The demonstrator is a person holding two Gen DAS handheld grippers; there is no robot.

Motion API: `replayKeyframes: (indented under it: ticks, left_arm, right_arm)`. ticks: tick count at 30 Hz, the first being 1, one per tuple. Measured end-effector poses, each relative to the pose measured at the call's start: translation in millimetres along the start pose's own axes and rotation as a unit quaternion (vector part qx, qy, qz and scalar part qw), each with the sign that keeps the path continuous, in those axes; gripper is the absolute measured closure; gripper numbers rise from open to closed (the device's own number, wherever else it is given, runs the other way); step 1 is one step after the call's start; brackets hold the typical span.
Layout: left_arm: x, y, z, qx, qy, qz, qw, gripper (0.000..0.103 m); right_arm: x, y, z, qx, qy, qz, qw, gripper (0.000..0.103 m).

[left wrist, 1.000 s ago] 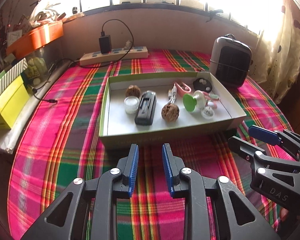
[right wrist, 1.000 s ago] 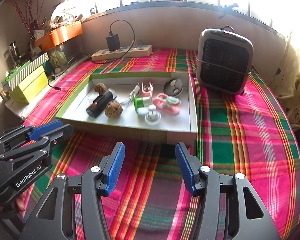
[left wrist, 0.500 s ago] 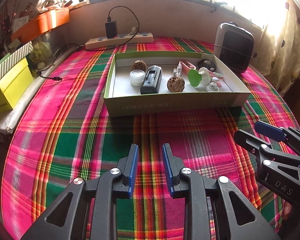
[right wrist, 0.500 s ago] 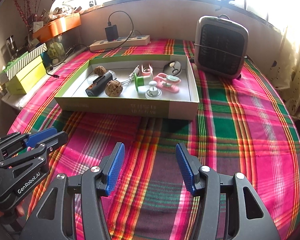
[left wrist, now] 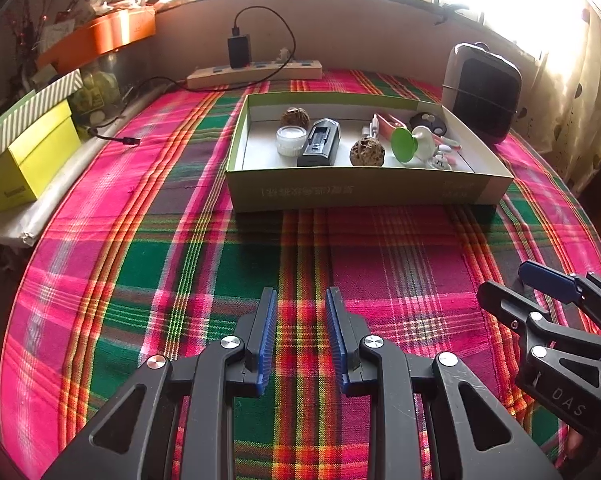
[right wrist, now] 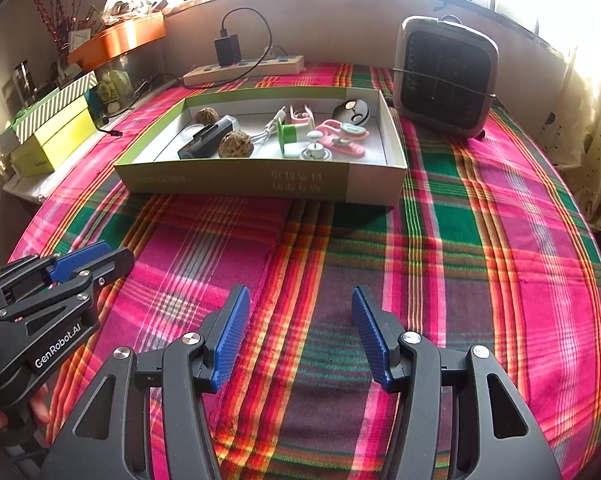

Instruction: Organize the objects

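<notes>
Hovering over the plaid cloth (right wrist: 440,264) well short of the box, the left gripper (left wrist: 301,322) has its blue pads set apart with only a narrow gap and nothing between them, while the right gripper (right wrist: 300,322) stands spread wide, also empty.

The task's things already lie in the shallow green-sided box (left wrist: 364,190) at the far middle of the table: two walnuts (left wrist: 366,153), a small white jar (left wrist: 290,140), a black device (left wrist: 319,147), a green-and-white suction piece (left wrist: 405,148) and pink clips (right wrist: 342,136), with a dark round fob (right wrist: 351,113) at the far right corner.

The pieces crowd each other, so a reach for one would likely nudge a neighbour, and the round walnuts could roll off. The narrow left opening looks too tight for the jar or a walnut unless widened first. The box is light card and may slide on the cloth if a finger catches its near wall.

Beyond the box, a power strip (left wrist: 256,73) with a plugged charger runs along the far wall, a small heater (right wrist: 446,80) stands at the far right, yellow boxes (left wrist: 28,160) sit at the left, and bright windows wash out the top.
</notes>
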State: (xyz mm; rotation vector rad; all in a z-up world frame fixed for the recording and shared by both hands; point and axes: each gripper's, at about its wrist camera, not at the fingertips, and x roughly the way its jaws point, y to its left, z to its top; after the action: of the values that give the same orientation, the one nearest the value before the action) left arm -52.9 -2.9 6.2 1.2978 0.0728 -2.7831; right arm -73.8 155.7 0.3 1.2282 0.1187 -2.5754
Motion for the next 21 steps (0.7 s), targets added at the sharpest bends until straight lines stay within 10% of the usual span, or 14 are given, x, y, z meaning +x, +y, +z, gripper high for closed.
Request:
replayKeyframes:
  ticks: [21]
  left_arm:
    - [-0.4,-1.5,-0.1,-0.013,0.002,0.0,0.9999,0.077]
  right_arm:
    - [0.0,2.7,-4.1,-0.001,0.009,-0.031,0.999,0.04]
